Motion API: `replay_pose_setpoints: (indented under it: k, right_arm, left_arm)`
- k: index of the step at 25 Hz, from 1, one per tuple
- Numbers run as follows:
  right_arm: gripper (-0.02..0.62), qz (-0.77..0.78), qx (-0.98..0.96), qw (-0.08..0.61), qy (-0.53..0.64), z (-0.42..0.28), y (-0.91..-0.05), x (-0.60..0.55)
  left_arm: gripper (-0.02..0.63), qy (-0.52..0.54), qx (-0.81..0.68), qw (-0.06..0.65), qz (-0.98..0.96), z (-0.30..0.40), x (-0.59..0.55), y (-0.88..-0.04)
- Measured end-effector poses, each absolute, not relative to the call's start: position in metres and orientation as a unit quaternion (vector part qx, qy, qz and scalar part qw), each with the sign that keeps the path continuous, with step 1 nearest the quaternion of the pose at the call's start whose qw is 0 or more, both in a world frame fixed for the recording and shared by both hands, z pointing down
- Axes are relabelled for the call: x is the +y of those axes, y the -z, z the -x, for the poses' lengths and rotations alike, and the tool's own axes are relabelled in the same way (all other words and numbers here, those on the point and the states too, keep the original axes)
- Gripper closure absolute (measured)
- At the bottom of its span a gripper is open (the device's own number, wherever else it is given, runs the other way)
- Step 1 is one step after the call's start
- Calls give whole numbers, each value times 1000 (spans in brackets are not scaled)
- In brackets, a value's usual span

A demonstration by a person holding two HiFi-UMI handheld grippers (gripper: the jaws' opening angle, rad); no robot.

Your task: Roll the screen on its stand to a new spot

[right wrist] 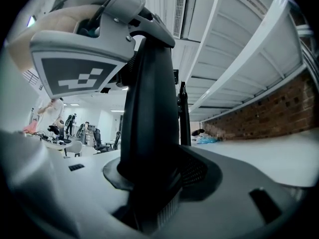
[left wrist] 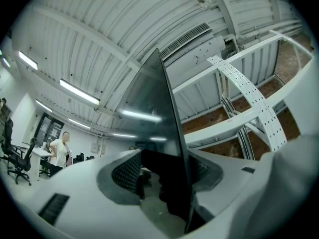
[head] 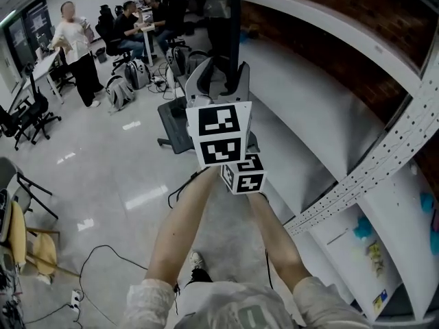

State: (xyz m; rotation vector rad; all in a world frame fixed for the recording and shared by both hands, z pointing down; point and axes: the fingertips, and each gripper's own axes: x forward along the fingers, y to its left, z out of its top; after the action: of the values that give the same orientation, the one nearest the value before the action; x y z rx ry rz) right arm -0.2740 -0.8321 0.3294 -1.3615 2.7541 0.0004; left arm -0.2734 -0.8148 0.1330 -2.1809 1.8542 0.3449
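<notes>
Glossy pale office floor around the screen, with brick wall and white shelving to its right. Screen upright on its stand, seen edge-on from above. Left gripper clamped on the screen's thin edge, right gripper clamped on the screen just below.

Bright ceiling strips, floor glare, fisheye edges
</notes>
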Motion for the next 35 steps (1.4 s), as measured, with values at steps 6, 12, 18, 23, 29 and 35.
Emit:
replay_pose_setpoints:
  k: [6,12,18,23,29,35]
  right_arm:
    - [396,443,895,40,3,234,-331,-788]
    - [394,447,894,41,-1,204,-327,-734]
    - [394,452,891,45,-6,184,-321,-696]
    - [394,465,884,42,-2,171,-325,-668]
    - [394,482,875,34,-4,178,-325,-628]
    - [393,502,864,35,-5,187,-322,-577]
  left_arm:
    - [354,-120,638,131,749,234,-770,-134]
    - [354,-122,634,128,753,205,-718,-134]
    - [353,-138,624,131,758,185,-678,-129]
    - [351,-140,611,131,768,173,-650,-130]
    - [353,-130,603,128,777,179,-610,-128]
    - [357,-133,591,123,786,189,-559,-126]
